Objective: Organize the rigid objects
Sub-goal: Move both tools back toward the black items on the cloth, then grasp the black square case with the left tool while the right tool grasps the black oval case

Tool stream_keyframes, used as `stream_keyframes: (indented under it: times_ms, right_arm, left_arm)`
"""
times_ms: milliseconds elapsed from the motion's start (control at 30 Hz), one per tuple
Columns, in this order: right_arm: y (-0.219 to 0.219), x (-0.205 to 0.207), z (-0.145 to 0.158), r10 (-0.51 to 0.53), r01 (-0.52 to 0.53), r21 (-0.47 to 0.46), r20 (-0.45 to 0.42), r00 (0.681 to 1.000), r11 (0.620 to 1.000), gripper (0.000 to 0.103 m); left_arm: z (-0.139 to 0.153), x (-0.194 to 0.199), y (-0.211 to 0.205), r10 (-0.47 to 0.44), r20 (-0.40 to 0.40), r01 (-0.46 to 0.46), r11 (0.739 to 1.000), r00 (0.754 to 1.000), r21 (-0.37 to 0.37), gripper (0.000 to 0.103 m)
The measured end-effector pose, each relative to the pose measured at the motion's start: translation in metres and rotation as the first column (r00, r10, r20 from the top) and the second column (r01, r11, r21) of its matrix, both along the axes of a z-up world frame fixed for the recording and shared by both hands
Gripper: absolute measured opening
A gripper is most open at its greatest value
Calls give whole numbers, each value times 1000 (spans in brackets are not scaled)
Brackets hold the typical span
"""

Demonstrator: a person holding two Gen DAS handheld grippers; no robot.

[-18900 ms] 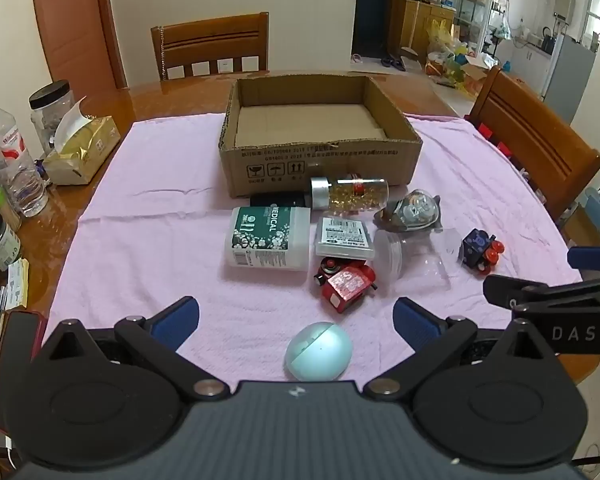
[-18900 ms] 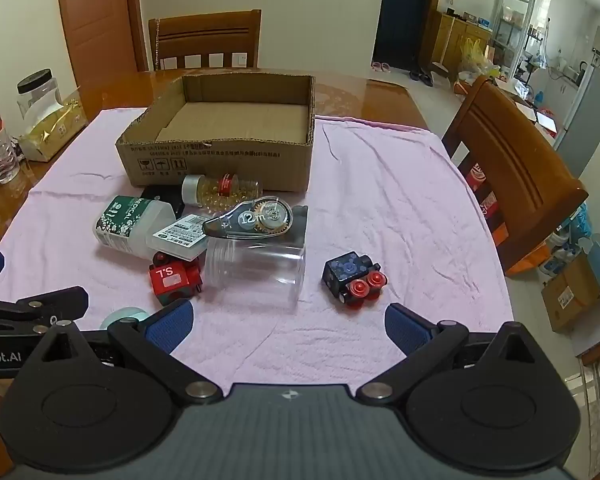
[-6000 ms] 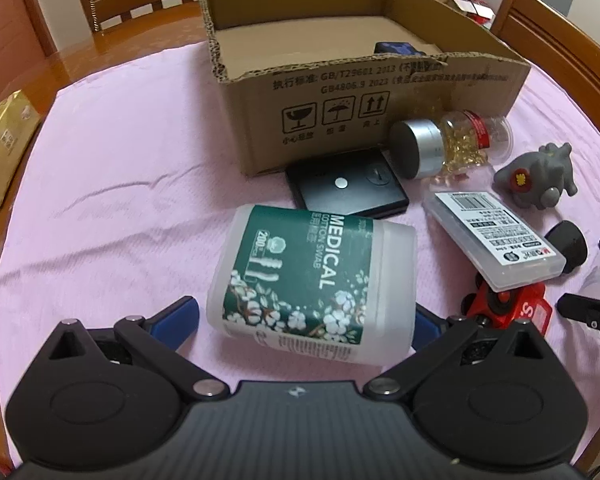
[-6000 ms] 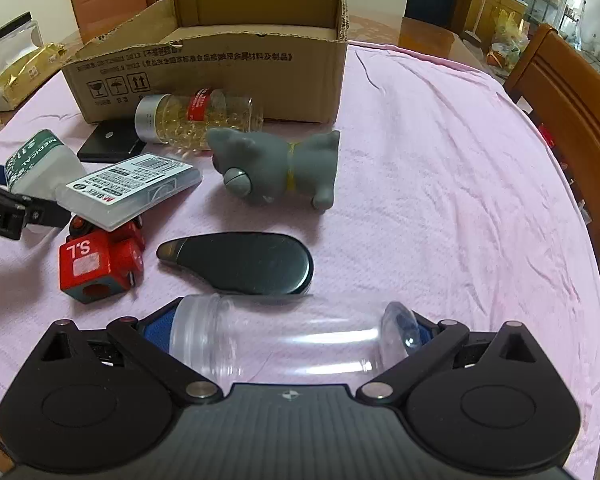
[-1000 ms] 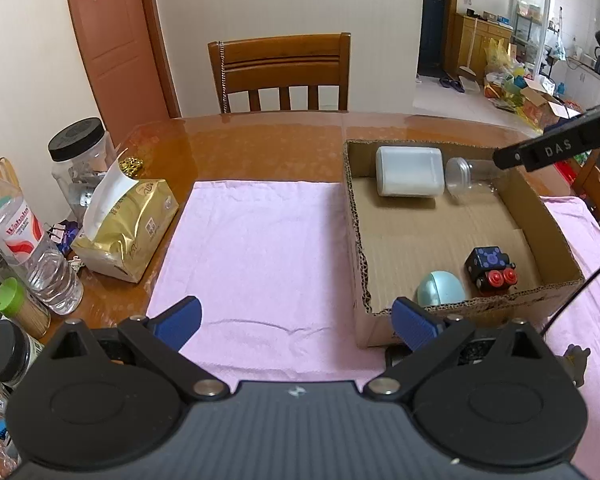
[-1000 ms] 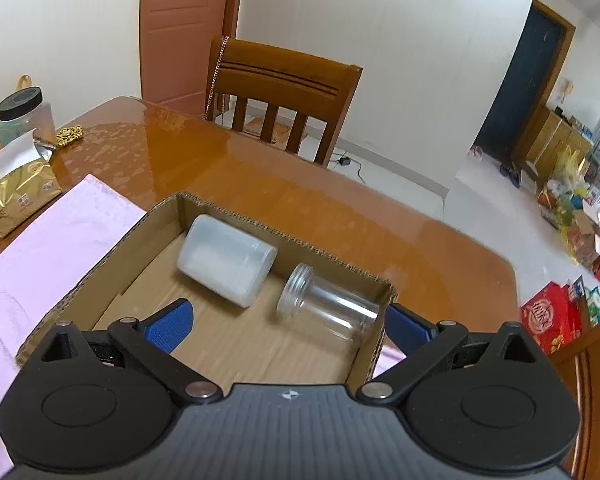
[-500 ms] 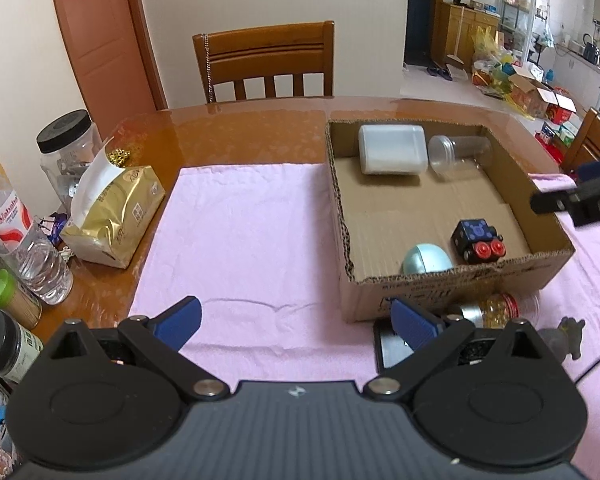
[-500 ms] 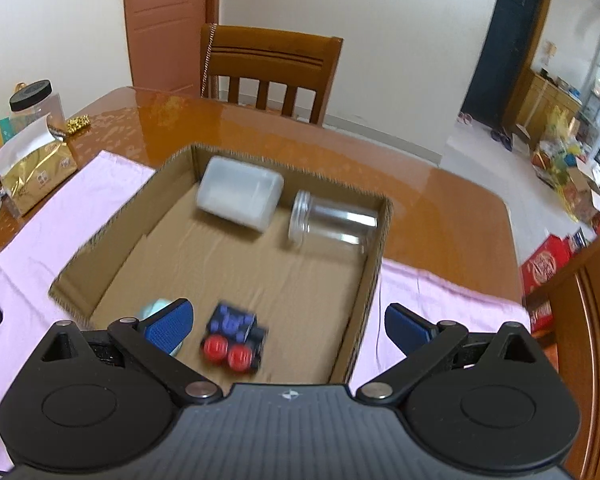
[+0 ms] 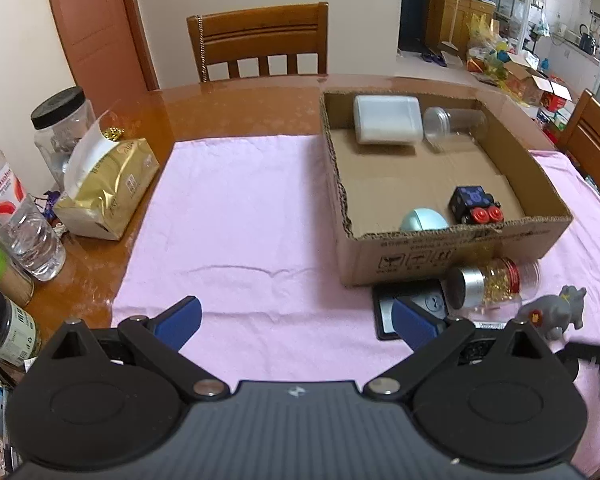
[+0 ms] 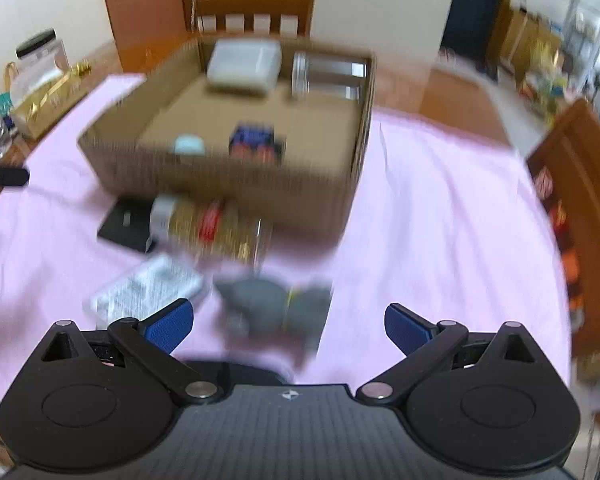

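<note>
Both tongs, left (image 9: 296, 320) and right (image 10: 288, 322), gape wide and empty; box (image 9: 548, 224) holds four items, elephant (image 10: 272, 304) lies outside.

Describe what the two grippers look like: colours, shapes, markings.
Both look alike. The left gripper and right gripper each have a matte black ribbed body with a small pale logo, two round black discs, silver pivot screws, and angled black arms ending in blue textured pads. No sleeves or hands show.
</note>
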State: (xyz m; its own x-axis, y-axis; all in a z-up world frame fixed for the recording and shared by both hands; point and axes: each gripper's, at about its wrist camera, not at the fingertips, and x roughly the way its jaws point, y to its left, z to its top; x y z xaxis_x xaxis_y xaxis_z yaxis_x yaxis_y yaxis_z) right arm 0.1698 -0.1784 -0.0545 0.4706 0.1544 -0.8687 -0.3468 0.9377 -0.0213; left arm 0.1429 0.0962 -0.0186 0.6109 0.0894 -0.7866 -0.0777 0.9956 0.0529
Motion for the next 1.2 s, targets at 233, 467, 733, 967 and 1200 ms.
stream_keyframes:
  times_ms: [233, 467, 733, 967, 1200]
  right_arm:
    - [7, -17, -33, -38, 40, 28, -66, 997, 999, 103]
    - [21, -16, -49, -47, 49, 31, -79, 996, 998, 103]
    - [9, -15, -57, -73, 71, -27, -51, 996, 997, 103]
    - [1, -16, -56, -57, 57, -21, -37, 998, 998, 103]
    - [0, -21, -57, -58, 58, -13, -13, 998, 998, 103]
  left_arm:
    - [-2, 0, -8, -34, 7, 34, 999, 999, -25, 101]
    - [-6, 1, -9, -48, -2, 47, 998, 999, -37, 101]
    - [-20, 14, -14, -70, -25, 69, 997, 997, -44, 101]
    - [-51, 35, -33, -127, -61, 121, 988, 990, -93, 101]
    - [-77, 50, -53, -179, -99, 169, 981, 979, -96, 101]
